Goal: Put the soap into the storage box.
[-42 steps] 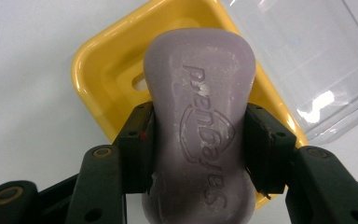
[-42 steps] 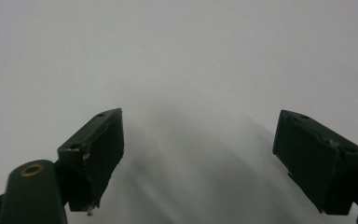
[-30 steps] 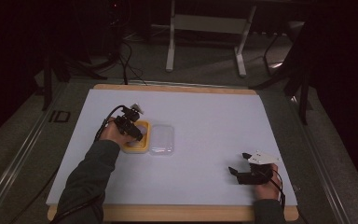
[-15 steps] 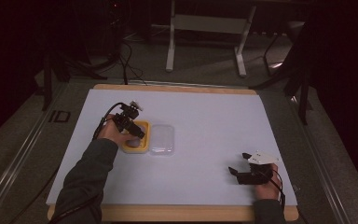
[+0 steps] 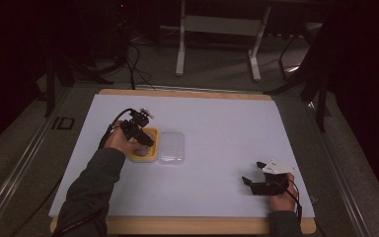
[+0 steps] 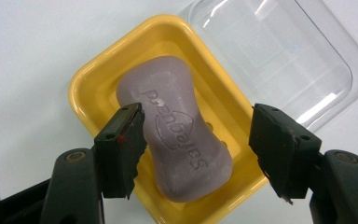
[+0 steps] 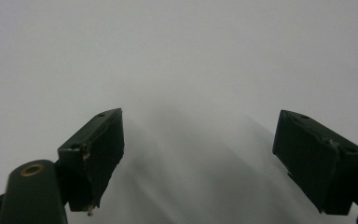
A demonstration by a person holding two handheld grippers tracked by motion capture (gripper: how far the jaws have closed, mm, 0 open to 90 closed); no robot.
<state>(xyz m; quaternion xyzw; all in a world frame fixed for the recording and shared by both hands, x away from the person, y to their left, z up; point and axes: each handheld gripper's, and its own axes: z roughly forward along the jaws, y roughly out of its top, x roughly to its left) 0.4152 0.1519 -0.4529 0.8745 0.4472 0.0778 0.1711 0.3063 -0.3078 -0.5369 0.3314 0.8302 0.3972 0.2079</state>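
Hovering over the yellow soap dish (image 6: 100, 79), the left gripper (image 6: 198, 149) has its jaws parted, and they have just been opening, then easing in a touch. The purple soap bar (image 6: 177, 140) lies in the dish between them, lengthwise and a little skewed, embossed lettering up. Neither pad (image 6: 123, 140) presses on it: the left-hand pad overlaps the bar's edge in the left gripper view, but whether it touches the bar is unclear; the other pad stands clear over the dish's far rim. So the grip is released, the bar resting on its own.

In the high view the dish (image 5: 145, 157) sits left of centre on the white table mat (image 5: 217, 128), with the clear plastic lid (image 5: 171, 147) just beside it on its right, lying flat.

Judgement: the soap is seated, and the lid comes next. Notes for doing it well:
- Lift the left gripper straight up before swinging aside, so a pad doesn't drag the bar or tip the light dish.
- The bar looks slick and waisted; if it needs straightening, nudge at the narrow middle.
- The lid is thin and glossy. Pinch it by one long edge, lightly, or it may flex and spring out.
- Keep the dish from sliding while the lid goes on.

The right gripper (image 5: 257, 181) rests near the table's front right, well apart, jaws wide and holding nothing.
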